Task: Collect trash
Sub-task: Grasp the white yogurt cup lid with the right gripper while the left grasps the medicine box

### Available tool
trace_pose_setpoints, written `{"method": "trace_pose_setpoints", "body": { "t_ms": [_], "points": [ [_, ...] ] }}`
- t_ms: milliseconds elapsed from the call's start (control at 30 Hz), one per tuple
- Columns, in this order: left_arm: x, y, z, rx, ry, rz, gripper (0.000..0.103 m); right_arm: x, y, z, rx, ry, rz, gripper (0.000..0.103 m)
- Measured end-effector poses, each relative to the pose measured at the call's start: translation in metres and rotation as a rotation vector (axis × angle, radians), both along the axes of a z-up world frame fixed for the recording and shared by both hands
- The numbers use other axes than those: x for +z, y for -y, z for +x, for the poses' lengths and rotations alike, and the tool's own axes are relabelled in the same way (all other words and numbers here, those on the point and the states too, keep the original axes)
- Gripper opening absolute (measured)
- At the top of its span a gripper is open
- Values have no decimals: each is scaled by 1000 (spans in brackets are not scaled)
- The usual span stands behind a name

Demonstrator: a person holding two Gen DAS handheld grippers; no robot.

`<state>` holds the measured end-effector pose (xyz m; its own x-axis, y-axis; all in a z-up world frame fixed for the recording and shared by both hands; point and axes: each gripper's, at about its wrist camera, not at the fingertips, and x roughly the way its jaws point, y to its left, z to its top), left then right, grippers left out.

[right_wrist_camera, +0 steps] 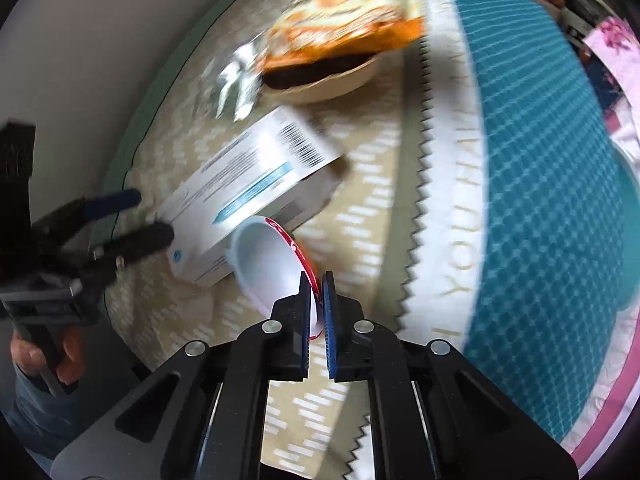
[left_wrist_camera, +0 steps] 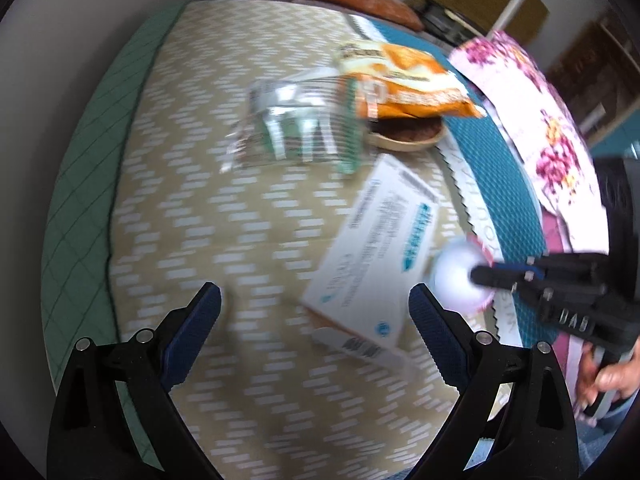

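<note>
Clamped in our right hand-held gripper (right_wrist_camera: 316, 280), the paper cup (right_wrist_camera: 268, 256) needs lifting away; our left hand-held gripper (left_wrist_camera: 314, 304) gapes above the box (left_wrist_camera: 372, 264).

Cup (right_wrist_camera: 266, 258) just beside box (right_wrist_camera: 248, 184)

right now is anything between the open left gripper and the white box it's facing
Nothing visible. The left gripper is open over bare patterned cloth, with the white box just ahead. The right gripper, shut on the paper cup, sits beside the box, not in the way.
</note>
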<state>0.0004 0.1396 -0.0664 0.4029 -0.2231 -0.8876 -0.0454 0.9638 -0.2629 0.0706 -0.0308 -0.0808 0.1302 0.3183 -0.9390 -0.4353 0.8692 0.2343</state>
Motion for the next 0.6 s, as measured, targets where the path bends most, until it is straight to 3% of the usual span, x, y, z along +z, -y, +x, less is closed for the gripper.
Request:
{"method": "trace_pose_setpoints", "body": {
  "t_ms": [200, 433, 600],
  "points": [
    [-3, 34, 13, -115, -12, 76, 95, 13, 35, 7, -95, 12, 37, 6],
    [-20, 54, 27, -144, -58, 154, 95, 28, 80, 22, -139, 23, 74, 6],
    [-23, 64, 33, -158, -60, 198, 95, 32, 81, 24, -149, 27, 97, 6]
  ]
}}
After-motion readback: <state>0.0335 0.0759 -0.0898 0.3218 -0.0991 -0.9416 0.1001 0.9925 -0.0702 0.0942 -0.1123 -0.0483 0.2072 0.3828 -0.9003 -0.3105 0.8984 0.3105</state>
